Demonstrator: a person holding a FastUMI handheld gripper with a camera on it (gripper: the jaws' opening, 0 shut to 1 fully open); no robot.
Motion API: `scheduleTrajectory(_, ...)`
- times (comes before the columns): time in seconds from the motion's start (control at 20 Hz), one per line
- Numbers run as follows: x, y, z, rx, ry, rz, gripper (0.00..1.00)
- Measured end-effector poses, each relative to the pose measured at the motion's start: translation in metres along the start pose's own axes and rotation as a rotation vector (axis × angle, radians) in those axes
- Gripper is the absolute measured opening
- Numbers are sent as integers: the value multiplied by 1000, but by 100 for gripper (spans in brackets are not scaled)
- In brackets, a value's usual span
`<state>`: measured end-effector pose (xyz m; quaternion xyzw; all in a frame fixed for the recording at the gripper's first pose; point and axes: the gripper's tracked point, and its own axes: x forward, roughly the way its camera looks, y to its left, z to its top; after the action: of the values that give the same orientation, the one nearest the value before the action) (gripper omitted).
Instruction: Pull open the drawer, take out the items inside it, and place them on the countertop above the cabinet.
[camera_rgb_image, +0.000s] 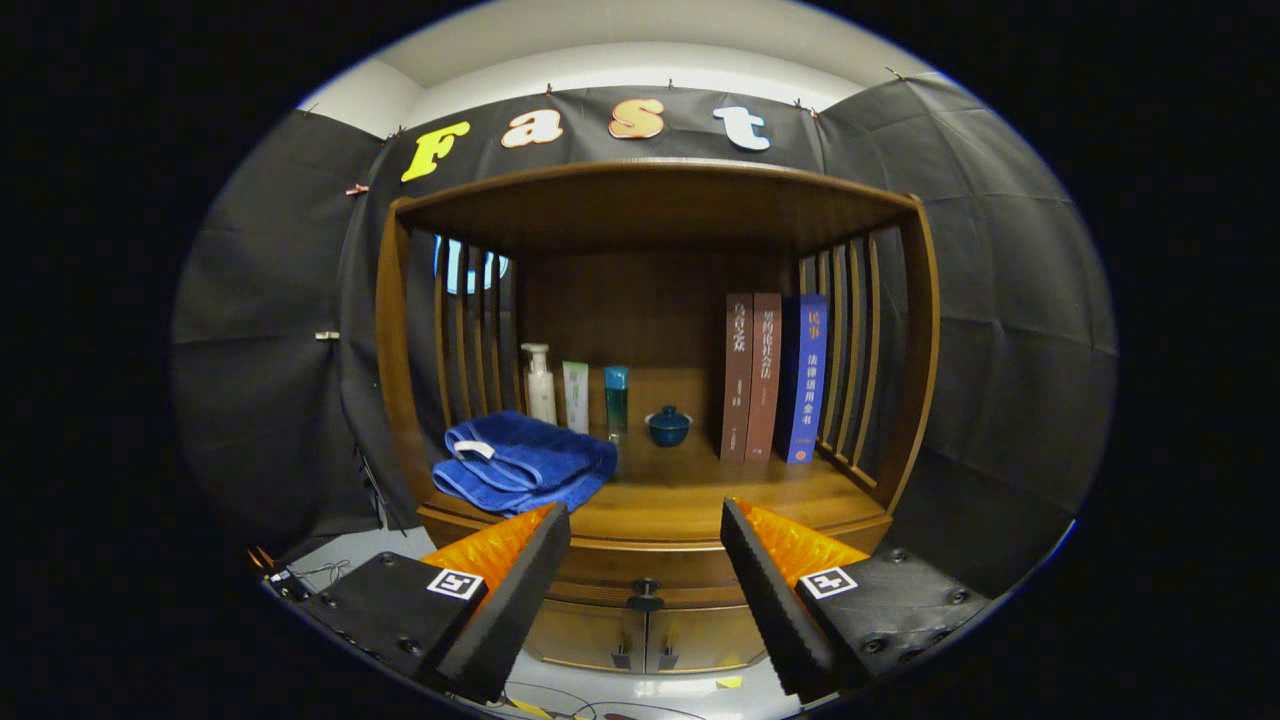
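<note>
Gripper view: gripper (645, 560) wide open, holding nothing, fingers apart before cabinet (650, 400). Drawer (645, 572) closed, knob (645, 600) between fingers (not touching). Blue towel (520, 462) on countertop (700, 490), left; books (775, 375) right.

countertop (690, 495) | blue towel (520, 462) | bottle (540, 383), two tubes (576, 396) | lidded cup (668, 426) | three upright books (776, 376)

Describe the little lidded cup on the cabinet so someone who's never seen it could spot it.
Start at the wooden cabinet, beyond the open tongs, which hold nothing. On its countertop, between a teal bottle and three upright books, sits the lidded cup. It is the only squat, round, dark blue-green thing there; its neighbours are tall.
</note>
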<state>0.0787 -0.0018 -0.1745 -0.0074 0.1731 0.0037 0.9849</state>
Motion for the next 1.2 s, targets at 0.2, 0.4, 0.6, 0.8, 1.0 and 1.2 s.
scheduleTrajectory(0.2,25,1,-42,-17,79,-3,99)
scheduleTrajectory(0.4,48,3,-83,-2,139,-2,99)
scheduleTrajectory(0.6,71,3,-122,6,210,-4,99)
scheduleTrajectory(0.8,92,3,-149,-1,257,-10,91)
scheduleTrajectory(1.0,103,-1,-176,-11,327,-29,66)
scheduleTrajectory(1.2,102,-3,-172,13,313,-37,49)
